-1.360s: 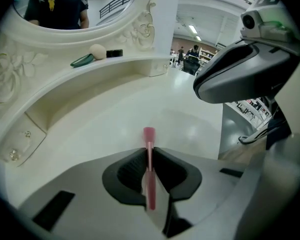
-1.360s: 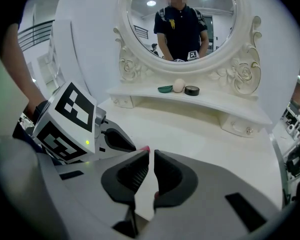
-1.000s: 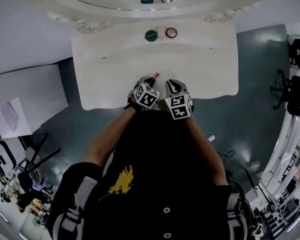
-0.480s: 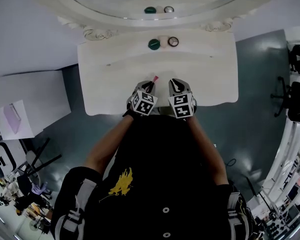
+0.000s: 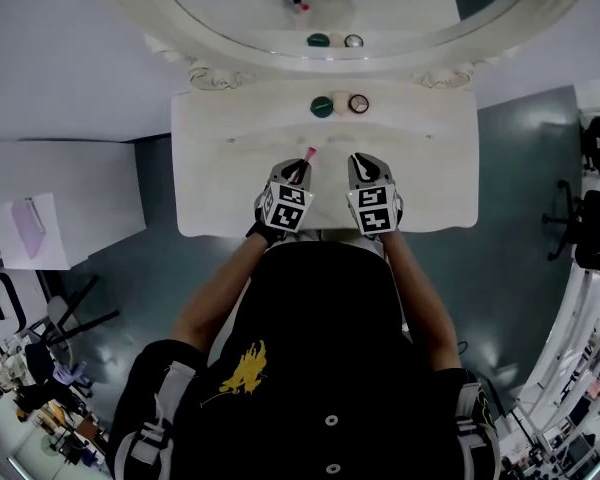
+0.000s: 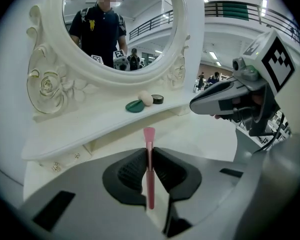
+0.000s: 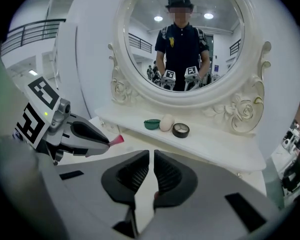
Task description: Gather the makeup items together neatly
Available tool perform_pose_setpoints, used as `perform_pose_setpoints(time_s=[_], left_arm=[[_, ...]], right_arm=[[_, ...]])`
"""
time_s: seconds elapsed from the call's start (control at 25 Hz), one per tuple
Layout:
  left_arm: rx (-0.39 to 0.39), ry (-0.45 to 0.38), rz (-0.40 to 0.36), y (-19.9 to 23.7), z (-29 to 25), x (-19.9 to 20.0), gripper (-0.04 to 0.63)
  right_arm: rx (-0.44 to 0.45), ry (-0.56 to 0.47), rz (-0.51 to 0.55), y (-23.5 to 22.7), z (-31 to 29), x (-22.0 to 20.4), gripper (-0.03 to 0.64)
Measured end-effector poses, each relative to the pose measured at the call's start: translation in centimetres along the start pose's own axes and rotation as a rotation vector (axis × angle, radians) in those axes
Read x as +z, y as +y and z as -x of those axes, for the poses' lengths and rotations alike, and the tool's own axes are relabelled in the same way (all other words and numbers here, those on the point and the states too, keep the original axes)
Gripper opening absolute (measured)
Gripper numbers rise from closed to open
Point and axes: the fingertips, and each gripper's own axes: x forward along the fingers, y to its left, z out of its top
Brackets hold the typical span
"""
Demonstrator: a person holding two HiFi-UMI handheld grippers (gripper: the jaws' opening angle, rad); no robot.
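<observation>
A slim pink makeup brush [image 6: 149, 149] is pinched upright between the jaws of my left gripper [image 6: 149, 156], its flat tip [image 5: 310, 153] sticking out past them. On the white dressing table's raised shelf [image 5: 280, 108] a green compact [image 5: 322, 106], a pale egg-shaped sponge [image 5: 340, 100] and a black round pot [image 5: 358, 103] lie side by side under the mirror. My right gripper [image 5: 364, 160] hovers beside the left one over the table's front part, jaws together, with nothing seen between its tips [image 7: 151, 156]. Both grippers are well short of the shelf items.
An oval mirror [image 7: 182, 39] in a carved white frame rises behind the shelf and reflects the person and both grippers. The white tabletop [image 5: 230, 178] has a curved front edge. Grey floor surrounds it, with a white cabinet [image 5: 50, 203] at the left.
Both grippers have risen and moved slightly forward over the table, the left still shut on the brush. The head view has swung toward the mirror, which now shows the grippers' reflection.
</observation>
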Motion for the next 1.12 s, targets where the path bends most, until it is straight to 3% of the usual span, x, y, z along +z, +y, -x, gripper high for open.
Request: perform_pose_setpoints(time_s=[0.4, 0.84, 1.12], left_arm=[[0.053, -0.063, 0.089, 4.0, 0.6, 4.8, 0.055], [0.113, -0.119, 0.177, 6.7, -0.7, 10.5, 0.055], [0.127, -0.116, 0.305, 8.5, -2.7, 11.4, 0.055]], right_arm=[[-0.030, -0.054, 0.044, -1.5, -1.1, 3.5, 0.044], [-0.084, -0.094, 0.047, -7.2, -1.0, 7.5, 0.042], [-0.073, -0.112, 0.052, -8.2, -2.9, 9.6, 0.041]])
